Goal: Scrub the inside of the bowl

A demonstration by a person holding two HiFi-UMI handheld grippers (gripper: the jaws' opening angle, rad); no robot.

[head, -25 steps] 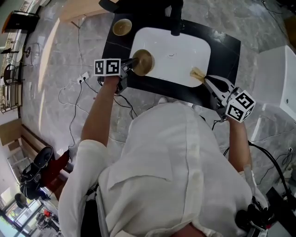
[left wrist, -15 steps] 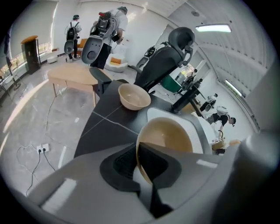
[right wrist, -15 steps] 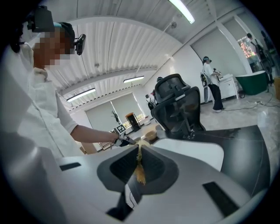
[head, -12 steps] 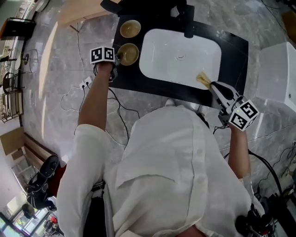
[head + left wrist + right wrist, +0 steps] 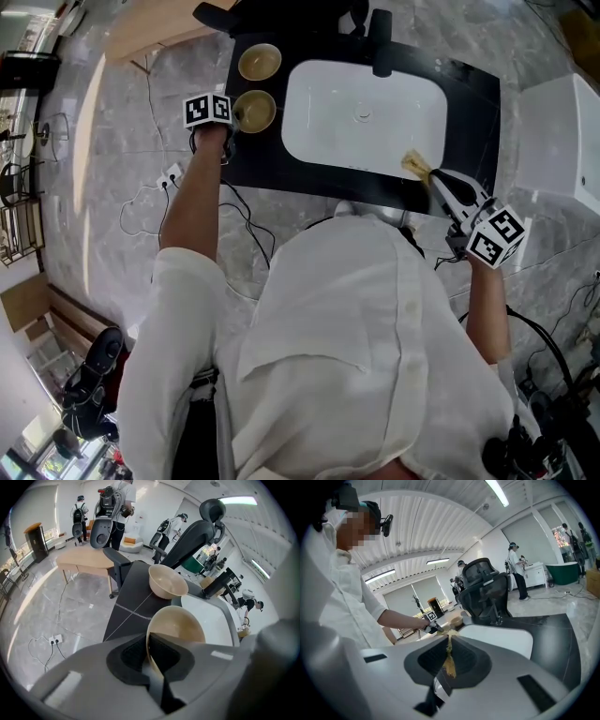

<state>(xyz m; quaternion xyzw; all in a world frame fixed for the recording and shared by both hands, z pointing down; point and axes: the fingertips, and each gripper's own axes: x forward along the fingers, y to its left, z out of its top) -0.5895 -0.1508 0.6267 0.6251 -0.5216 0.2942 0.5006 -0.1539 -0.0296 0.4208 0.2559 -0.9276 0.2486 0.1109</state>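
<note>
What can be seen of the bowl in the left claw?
The bowl is round, tan, smooth and empty, material unclear. It sits mouth-up on the black counter left of the white sink, with a similar second bowl just beyond it. The left claw pinches its near rim, though its jaws have just been opening slightly.

No legible words or numbers; only square coded markers on left gripper (image 5: 238, 114) and right gripper (image 5: 434, 176).

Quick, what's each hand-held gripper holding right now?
Left hand-held gripper: gripping the bowl by its rim, jaws just easing open.
Right hand-held gripper: closed on scrubber.
</note>
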